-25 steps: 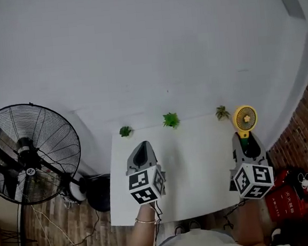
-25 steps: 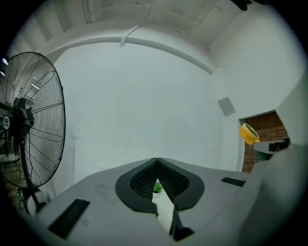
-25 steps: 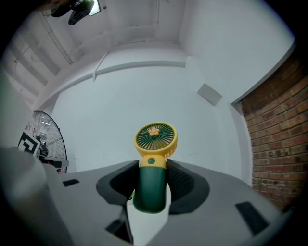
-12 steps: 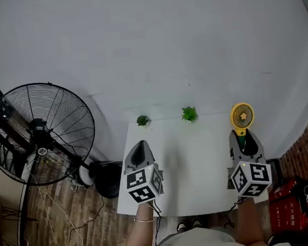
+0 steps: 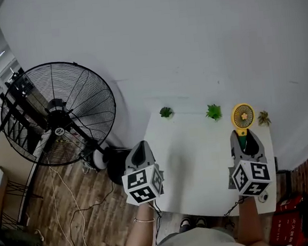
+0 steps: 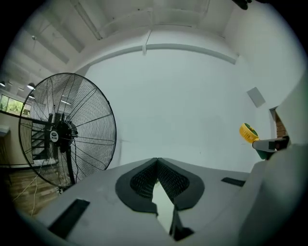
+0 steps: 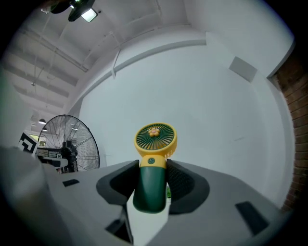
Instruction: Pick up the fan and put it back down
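I have the right gripper (image 7: 153, 178) pinching the small plastic handheld fan (image 7: 154, 144), which has a round yellow grille head and a dark green handle. The jaws press on either side of the handle just under the yellow collar. Gripping that high keeps the fan upright and leaves the head clear of the pads, so nothing bears on the grille.

In the right gripper view the rounded foot of the handle hangs below the pads with white surface showing beyond it. I judge the fan is lifted, though I cannot see the gap itself.

In the head view the fan sits over the far right part of the white rectangular table (image 5: 194, 159). It is between one small green plant (image 5: 213, 112) and another small green plant (image 5: 263, 118) at the back edge. Setting it down will call for a straight descent between them.

My left gripper (image 6: 157, 166) is idle. Its jaws meet at the tips with nothing between them, and it is parked over the table's left edge, well apart from the work. The large black wire-cage pedestal fan (image 5: 62, 114) stands on the wooden floor to the left and has no part in this.
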Action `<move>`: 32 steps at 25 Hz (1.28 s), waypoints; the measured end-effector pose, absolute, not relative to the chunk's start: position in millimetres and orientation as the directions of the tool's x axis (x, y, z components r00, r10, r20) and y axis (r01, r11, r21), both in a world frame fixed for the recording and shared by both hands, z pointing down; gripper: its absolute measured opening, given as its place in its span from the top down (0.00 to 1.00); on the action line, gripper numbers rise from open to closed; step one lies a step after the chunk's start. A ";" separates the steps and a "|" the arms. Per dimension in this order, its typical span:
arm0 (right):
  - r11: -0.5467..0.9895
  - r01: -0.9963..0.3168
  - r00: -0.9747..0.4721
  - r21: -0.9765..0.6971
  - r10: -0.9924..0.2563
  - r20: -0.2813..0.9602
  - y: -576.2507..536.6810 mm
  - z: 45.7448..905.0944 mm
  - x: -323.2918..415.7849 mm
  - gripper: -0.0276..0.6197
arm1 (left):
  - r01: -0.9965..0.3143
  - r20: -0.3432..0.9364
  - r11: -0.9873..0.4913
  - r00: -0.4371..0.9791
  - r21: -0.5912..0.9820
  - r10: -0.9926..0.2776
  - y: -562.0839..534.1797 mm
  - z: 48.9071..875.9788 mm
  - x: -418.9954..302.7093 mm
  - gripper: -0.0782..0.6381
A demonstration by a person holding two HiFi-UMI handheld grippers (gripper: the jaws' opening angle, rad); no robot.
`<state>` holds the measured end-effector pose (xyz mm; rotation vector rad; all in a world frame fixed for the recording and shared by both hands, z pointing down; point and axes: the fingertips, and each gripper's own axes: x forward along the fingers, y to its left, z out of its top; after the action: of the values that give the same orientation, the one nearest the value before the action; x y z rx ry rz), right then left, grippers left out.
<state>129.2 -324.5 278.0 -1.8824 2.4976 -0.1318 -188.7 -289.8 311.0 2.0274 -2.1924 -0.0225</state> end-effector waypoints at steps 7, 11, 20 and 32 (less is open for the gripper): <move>0.290 -0.952 -0.303 -0.094 -0.935 0.184 -338.1 328.7 116.8 0.68 | -0.987 0.223 0.115 -0.087 0.114 -0.971 -290.9 356.6 -192.5 0.87; 0.289 -0.949 -0.314 -0.126 -0.904 0.291 -339.3 378.6 114.0 0.68 | -0.988 0.322 0.112 -0.070 0.111 -0.944 -289.3 403.8 -185.1 0.87; 0.253 -0.951 -0.307 -0.175 -0.819 0.485 -339.1 488.8 99.7 0.68 | -0.988 0.486 0.089 -0.014 0.130 -0.874 -285.4 503.8 -175.6 0.87; 0.250 -0.949 -0.315 -0.194 -0.689 0.652 -325.2 578.2 80.4 0.68 | -0.989 0.577 0.069 0.019 0.130 -0.816 -284.5 572.5 -174.2 0.87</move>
<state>80.4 -325.2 578.2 -1.9935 2.7960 -1.0640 -174.2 -284.5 572.5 1.7895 -1.8403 0.4390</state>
